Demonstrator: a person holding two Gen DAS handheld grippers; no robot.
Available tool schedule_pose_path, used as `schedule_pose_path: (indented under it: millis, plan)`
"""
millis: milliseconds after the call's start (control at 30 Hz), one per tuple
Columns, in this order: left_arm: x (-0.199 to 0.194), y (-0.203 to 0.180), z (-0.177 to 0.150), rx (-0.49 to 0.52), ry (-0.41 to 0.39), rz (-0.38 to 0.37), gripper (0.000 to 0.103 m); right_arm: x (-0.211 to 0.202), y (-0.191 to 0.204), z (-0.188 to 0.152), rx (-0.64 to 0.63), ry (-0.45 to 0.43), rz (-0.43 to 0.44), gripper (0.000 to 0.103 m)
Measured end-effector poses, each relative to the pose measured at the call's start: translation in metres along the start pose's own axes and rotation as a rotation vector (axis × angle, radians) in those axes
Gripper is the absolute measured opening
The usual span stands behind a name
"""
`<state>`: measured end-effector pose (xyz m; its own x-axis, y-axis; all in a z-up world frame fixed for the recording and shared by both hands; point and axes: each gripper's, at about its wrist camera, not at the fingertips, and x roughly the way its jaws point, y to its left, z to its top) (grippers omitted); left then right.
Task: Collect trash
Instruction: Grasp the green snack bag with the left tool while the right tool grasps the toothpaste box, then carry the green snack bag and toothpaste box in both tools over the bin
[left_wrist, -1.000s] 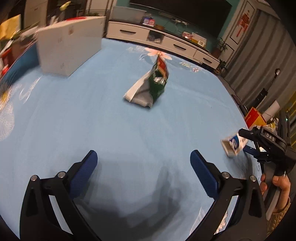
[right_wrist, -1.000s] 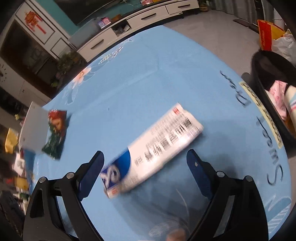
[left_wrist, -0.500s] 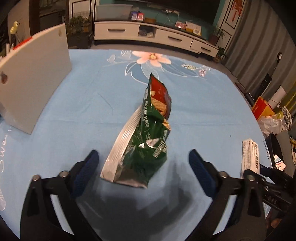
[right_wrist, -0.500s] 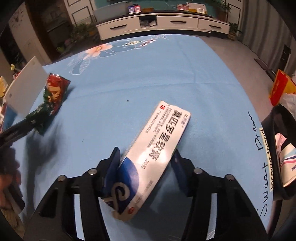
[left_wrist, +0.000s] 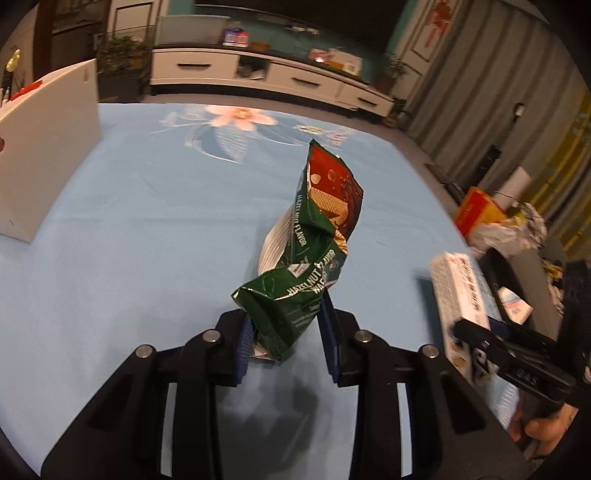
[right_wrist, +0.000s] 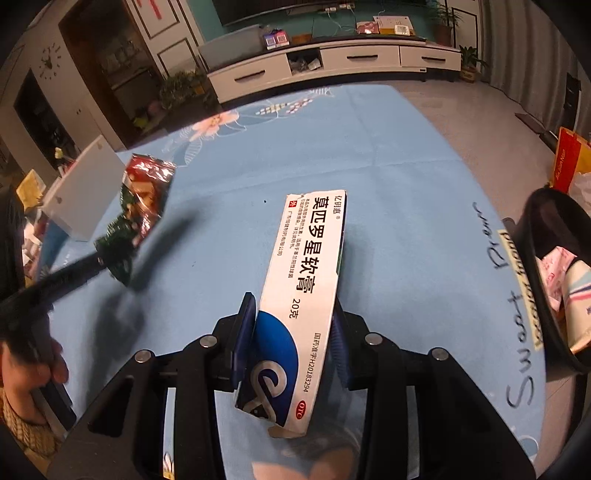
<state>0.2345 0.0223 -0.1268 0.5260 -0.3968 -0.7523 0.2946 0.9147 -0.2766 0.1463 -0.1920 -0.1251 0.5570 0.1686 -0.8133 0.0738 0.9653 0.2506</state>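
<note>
One wafer wrapper (left_wrist: 310, 258) clamped in left gripper (left_wrist: 286, 332); one medicine box (right_wrist: 306, 280) clamped in right gripper (right_wrist: 291, 343)

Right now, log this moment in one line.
left gripper: shut on wrapper | right gripper: shut on box | bin: right of table

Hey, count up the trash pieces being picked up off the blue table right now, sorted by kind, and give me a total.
Snack wrappers: 1, the green hazelnut wafer bag, pinched in the left tongs.
Cardboard boxes: 1, the white and blue ointment box, clamped in the right tongs.
Total: 2 pieces, each lifted off the blue tablecloth.
</note>
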Motion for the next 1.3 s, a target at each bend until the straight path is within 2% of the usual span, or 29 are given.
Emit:
schedule_pose_path:
  millis: [167, 300, 600, 900, 1300]
  plan:
    - [-0.015, -0.036, -0.024, 0.032, 0.015, -0.044, 0.034, -0.034, -0.006, -0.015, 0.003, -0.041, -0.004, 0.039]
    - [-0.024, -0.053, -0.045, 0.016, 0.044, -0.064, 0.036, -0.056, -0.013, -0.027, 0.001, -0.069, -0.039, 0.039]
    - [-0.051, -0.094, -0.081, 0.078, 0.043, -0.053, 0.037, -0.101, -0.042, -0.057, 0.035, -0.118, -0.068, 0.039]
    - [-0.071, -0.147, -0.085, 0.188, 0.011, -0.073, 0.037, -0.134, -0.077, -0.072, 0.089, -0.182, -0.086, 0.039]
    - [-0.068, -0.213, -0.082, 0.316, 0.001, -0.090, 0.037, -0.154, -0.129, -0.080, 0.185, -0.244, -0.103, 0.039]
